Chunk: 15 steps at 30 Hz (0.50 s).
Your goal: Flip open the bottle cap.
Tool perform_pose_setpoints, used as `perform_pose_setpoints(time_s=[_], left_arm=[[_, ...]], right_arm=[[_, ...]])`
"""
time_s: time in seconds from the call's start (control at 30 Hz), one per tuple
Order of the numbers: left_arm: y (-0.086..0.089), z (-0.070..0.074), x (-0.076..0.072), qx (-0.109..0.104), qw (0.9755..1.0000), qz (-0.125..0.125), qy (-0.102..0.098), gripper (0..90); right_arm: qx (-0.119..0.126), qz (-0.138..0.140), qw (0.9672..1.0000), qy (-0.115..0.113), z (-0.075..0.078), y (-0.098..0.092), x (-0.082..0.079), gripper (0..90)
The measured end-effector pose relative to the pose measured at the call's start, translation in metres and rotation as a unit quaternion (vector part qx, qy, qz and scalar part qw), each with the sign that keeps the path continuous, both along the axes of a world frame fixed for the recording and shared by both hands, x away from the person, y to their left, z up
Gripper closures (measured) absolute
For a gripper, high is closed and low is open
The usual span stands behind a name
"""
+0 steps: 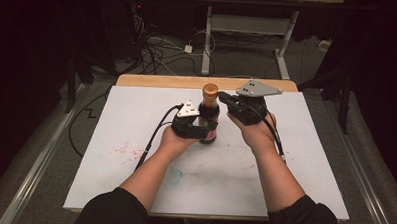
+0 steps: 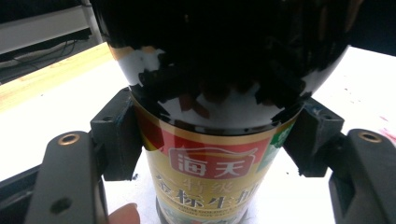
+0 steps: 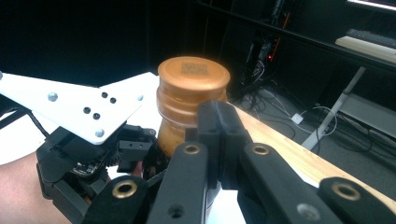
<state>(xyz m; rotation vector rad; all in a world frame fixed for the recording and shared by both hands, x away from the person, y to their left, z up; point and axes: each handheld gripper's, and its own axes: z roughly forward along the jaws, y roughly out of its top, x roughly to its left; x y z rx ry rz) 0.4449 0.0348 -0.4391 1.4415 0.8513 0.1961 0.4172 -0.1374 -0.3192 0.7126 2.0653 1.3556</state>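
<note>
Table [image 1: 133,190]: white top with a wooden strip along its far edge, filling the middle of the high view; faint red specks at lower left of centre.

Bottle [image 1: 208,123]: dark glass, upright on the table at centre of the high view; yellow and red label with Chinese characters, seen close in the left gripper view [image 2: 212,177].

Left gripper [image 1: 192,126]: just left of centre in the high view, at the bottle's lower body. Jaws pinch the bottle from both sides, black pads pressed against the label in the left gripper view. A fingertip shows at that view's bottom edge.

Right gripper [image 1: 223,98]: right of the bottle's neck, upper centre of the high view, grey three-cornered plate on top. Jaws pressed together with nothing between them, their tips just in front of the cap in the right gripper view; contact cannot be told.

Cap [image 3: 192,93]: copper-brown, round, on the bottle's neck, upper centre of the right gripper view; printed square code on top.
</note>
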Motion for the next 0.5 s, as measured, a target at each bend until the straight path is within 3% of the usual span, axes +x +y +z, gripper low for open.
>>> perform_pose_setpoints(time_s=[0.03,0.07,0.1,0.13,0.17,0.2,0.4,0.43,0.47,0.5], left_arm=[[-0.0066,0.0012,-0.0002,-0.048,0.9985,0.026,0.009,28.8],[-0.0066,0.0012,-0.0002,-0.048,0.9985,0.026,0.009,28.9],[-0.0002,-0.0001,-0.0004,0.002,1.0,-0.001,-0.001,28.9],[-0.0073,0.0013,-0.0008,-0.044,0.9987,0.027,0.007,28.9],[-0.001,0.0001,-0.001,0.004,1.0,0.002,-0.003,28.9],[-0.0005,-0.0001,-0.0012,0.009,0.9999,0.001,-0.005,29.0],[-0.0009,0.0001,-0.0012,0.007,1.0,0.004,-0.004,29.1],[-0.0021,0.0003,-0.0011,-0.003,1.0,0.007,-0.001,29.2],[-0.0074,0.0014,-0.0008,-0.042,0.9987,0.029,0.008,29.2],[-0.0006,0.0002,-0.0004,0.003,1.0,0.005,-0.001,29.2]], right_arm=[[-0.002,-0.001,1.0,0.0,0.0008,0.0007,0.0001,90.0],[-0.004,-0.001,1.0,0.002,0.0015,0.0011,0.0003,90.0],[-0.004,-0.001,1.0,0.003,0.0022,0.0013,0.0004,90.0],[-0.007,-0.001,1.0,0.002,0.0031,0.0012,0.0006,90.0],[-0.009,-0.002,1.0,0.003,0.004,0.0012,0.0007,90.0],[-0.011,-0.002,0.9999,0.003,0.0048,0.0009,0.0009,90.0],[-0.023,-0.002,0.9997,0.005,0.0074,0.0021,0.0009,90.0],[-0.024,-0.001,0.9997,0.005,0.0077,0.0024,0.001,90.0],[-0.026,0.0,0.9997,0.004,0.0081,0.0029,0.0009,90.0],[-0.027,0.0,0.9996,0.004,0.0084,0.0036,0.0005,90.0]])
